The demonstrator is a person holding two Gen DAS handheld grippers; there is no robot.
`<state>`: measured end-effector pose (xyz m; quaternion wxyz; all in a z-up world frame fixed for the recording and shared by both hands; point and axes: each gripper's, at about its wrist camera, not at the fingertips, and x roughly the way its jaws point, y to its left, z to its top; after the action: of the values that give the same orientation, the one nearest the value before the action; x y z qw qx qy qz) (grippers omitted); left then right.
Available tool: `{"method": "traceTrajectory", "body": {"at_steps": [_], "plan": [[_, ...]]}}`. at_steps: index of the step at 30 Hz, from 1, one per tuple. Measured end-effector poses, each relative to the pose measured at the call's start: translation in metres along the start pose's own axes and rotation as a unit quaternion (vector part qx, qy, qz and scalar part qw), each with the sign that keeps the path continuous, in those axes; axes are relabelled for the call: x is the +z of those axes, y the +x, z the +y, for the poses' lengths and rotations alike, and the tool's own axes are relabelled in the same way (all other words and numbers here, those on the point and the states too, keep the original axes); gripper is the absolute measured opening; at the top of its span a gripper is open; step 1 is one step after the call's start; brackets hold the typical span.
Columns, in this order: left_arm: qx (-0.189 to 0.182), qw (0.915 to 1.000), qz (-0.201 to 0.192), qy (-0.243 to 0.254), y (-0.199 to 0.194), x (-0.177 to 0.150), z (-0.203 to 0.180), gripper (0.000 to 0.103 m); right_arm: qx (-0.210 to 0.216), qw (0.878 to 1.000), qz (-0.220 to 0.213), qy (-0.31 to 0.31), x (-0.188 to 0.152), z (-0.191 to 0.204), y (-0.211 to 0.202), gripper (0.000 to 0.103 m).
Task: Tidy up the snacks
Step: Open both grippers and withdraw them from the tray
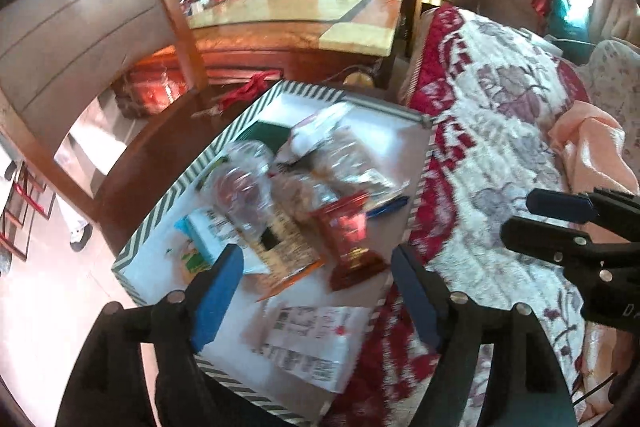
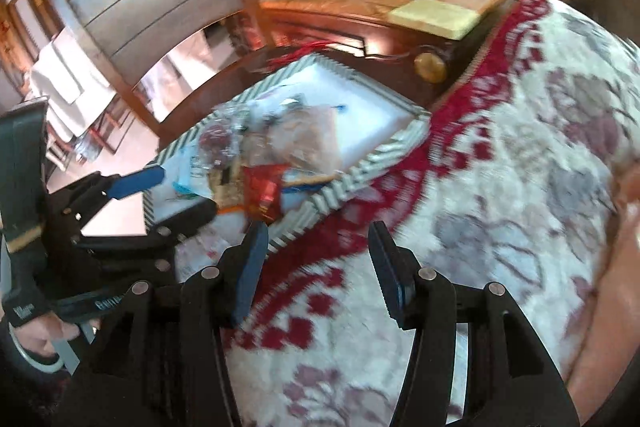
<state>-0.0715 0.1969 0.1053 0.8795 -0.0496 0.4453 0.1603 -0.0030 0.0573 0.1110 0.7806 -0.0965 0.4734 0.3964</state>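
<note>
A shallow white box with a green-striped rim point(image 1: 188, 179) holds several snack packets: a red packet point(image 1: 348, 227), a clear bag with red contents point(image 1: 240, 191), a clear bag of brown snacks point(image 1: 340, 163), a blue-green packet point(image 1: 204, 231) and a white barcode packet point(image 1: 312, 339). My left gripper point(image 1: 316, 291) hangs open above the box's near end, with nothing pressed between its blue pads. My right gripper point(image 2: 320, 267) stands open over the quilt, to the right of the box point(image 2: 360, 163), holding nothing. Each gripper shows in the other's view: the right gripper point(image 1: 552, 221), the left gripper point(image 2: 172, 197).
The box rests on a dark wooden surface point(image 1: 160, 147) beside a red and purple floral quilt point(image 1: 500, 107). A wooden chair point(image 1: 80, 39) stands at the left, a glass-topped wooden table point(image 1: 300, 15) behind. Peach cloth point(image 1: 592, 147) lies on the quilt. A hand point(image 2: 36, 331) holds the left gripper.
</note>
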Motion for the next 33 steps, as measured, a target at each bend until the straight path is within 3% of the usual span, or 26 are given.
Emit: {"method": "traceTrajectory", "body": {"at_steps": [11,18,33], "plan": [[-0.04,0.9976,-0.02,0.053,-0.013,0.005,-0.069,0.088,-0.059,0.995,-0.036,0.068,-0.04,-0.055,-0.049,0.052],[-0.061,0.9947,-0.025,0.079,-0.013,0.002,-0.104,0.093,-0.076,0.992,-0.024,0.096,-0.068,-0.075,-0.052,0.052],[-0.032,0.9978,-0.021,0.055,-0.014,-0.006,-0.079,0.093,-0.048,0.997,0.004,0.066,-0.068,-0.052,-0.023,0.052]]}}
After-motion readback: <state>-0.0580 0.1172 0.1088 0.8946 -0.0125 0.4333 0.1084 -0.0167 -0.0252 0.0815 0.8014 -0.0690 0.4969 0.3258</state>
